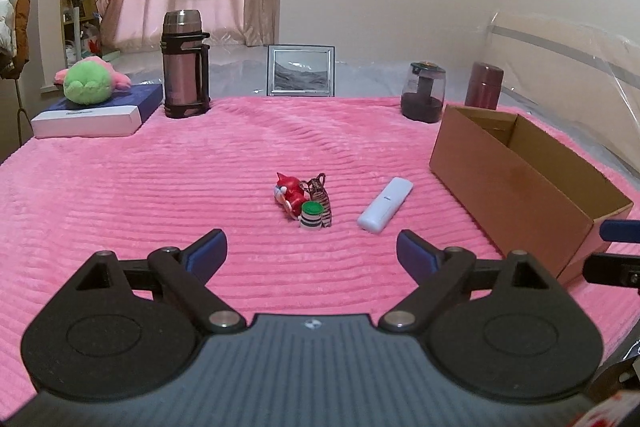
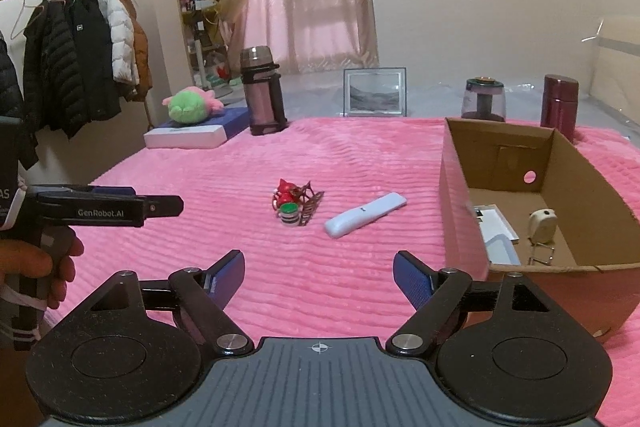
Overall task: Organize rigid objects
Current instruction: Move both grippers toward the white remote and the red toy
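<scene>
On the pink blanket (image 1: 160, 187) lies a small cluster: a red cat figure (image 1: 290, 193), a striped tiger figure (image 1: 321, 193) and a green-lidded little jar (image 1: 311, 215). A white remote (image 1: 385, 205) lies to their right. An open cardboard box (image 1: 504, 195) stands at the right; in the right wrist view it holds a tape measure (image 2: 543, 225), a flat white item (image 2: 496, 227) and a metal clip (image 2: 540, 253). My left gripper (image 1: 311, 234) is open and empty, short of the cluster. My right gripper (image 2: 319, 254) is also open and empty, beside the box.
Along the blanket's far edge stand a steel thermos (image 1: 186, 63), a picture frame (image 1: 301, 70), a dark grinder jar (image 1: 423, 91) and a maroon flask (image 1: 484, 85). A green plush (image 1: 89, 83) rests on a flat box (image 1: 92, 113). Coats (image 2: 80, 39) hang at the left.
</scene>
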The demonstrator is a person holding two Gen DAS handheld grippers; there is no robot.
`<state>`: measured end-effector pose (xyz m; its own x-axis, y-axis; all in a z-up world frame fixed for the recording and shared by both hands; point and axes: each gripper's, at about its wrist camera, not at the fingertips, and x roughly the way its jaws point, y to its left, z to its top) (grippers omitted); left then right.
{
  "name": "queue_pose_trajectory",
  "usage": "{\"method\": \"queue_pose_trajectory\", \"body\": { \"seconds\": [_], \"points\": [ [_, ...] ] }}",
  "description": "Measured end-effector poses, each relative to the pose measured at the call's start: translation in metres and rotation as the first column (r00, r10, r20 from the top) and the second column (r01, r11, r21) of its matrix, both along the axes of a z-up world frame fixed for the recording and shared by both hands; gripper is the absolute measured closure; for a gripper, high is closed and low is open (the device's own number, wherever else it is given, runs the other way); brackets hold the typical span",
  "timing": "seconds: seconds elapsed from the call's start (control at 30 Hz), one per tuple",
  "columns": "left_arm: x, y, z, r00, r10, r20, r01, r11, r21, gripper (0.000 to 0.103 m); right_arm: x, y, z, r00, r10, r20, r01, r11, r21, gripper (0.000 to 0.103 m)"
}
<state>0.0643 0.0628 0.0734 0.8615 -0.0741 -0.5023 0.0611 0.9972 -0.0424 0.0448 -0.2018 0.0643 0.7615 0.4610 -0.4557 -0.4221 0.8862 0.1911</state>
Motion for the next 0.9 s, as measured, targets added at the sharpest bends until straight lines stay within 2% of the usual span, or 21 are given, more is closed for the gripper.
{"method": "queue_pose_trajectory", "body": {
  "seconds": [0.63,0.9],
  "points": [
    [0.028,0.028,-0.035,0.997,0.021,-0.077,-0.023,0.999,-0.026,0.014,0.043,0.052,-0.026,0.997,0.027,-0.075,-0.027,1.000,-0.009,0.025],
    [0.054,0.041,-0.053,0.995,0.003,-0.098,-0.006,0.999,-0.031,0.014,0.078,0.068,-0.048,0.993,-0.040,-0.113,0.040,0.999,-0.006,0.025]
  ]
}}
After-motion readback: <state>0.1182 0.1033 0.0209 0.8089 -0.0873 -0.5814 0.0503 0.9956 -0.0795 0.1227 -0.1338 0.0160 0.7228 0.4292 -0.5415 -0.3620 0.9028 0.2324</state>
